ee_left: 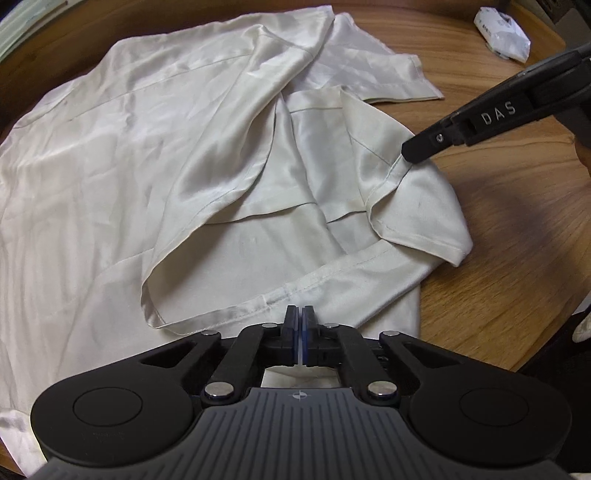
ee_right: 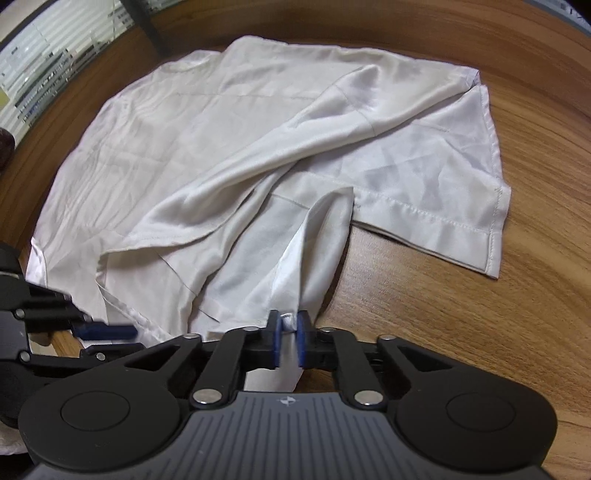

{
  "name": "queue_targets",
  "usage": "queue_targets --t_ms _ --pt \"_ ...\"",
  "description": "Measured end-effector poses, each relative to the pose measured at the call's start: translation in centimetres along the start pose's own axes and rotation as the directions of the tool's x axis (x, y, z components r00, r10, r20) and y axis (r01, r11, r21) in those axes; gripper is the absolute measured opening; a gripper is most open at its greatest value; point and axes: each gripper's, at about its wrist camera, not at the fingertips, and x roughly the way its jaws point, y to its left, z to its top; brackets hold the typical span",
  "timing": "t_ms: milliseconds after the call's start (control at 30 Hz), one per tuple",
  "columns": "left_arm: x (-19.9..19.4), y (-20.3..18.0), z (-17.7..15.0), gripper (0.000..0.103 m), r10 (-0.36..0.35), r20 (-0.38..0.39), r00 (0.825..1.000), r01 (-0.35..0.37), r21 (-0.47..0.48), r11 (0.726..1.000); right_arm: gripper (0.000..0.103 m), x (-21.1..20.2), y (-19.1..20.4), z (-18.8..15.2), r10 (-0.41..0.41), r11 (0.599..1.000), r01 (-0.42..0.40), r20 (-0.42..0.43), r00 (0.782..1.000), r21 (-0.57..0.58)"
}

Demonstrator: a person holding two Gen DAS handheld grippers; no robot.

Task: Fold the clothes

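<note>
A cream satin shirt [ee_left: 129,147] lies crumpled and partly spread on a wooden table [ee_left: 498,258]. In the left wrist view my left gripper [ee_left: 301,314] is shut at the shirt's near hem, and a thin sliver of cloth shows between its pads. The right gripper [ee_left: 408,155] comes in from the right and pinches a folded edge of the shirt. In the right wrist view the right gripper [ee_right: 289,325] is shut on a bunched fold of the shirt [ee_right: 184,129], which rises as a ridge from the pads. The left gripper [ee_right: 107,332] shows blurred at the left, at the cloth's edge.
A white plastic packet [ee_left: 502,33] lies at the far right of the table. Bare wood [ee_right: 443,314] runs to the right of the shirt. The table's edge [ee_left: 546,354] curves past at the near right. Window blinds [ee_right: 44,66] are beyond the far left.
</note>
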Motion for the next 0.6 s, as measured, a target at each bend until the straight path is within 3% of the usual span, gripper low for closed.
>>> queue_targets --t_ms 333,600 --pt "-1.7 -3.4 0.7 0.002 -0.058 0.045 0.997 0.059 -0.038 0.997 0.003 -3.8 -4.9 1.1 -0.026 0.998 0.025 -0.026 0.999 -0.059" --pt "-2.0 -5.3 0.6 0.007 0.015 0.067 0.998 -0.006 -0.138 0.99 0.003 -4.1 -10.0 3.2 -0.068 0.987 0.057 -0.068 0.995 -0.151"
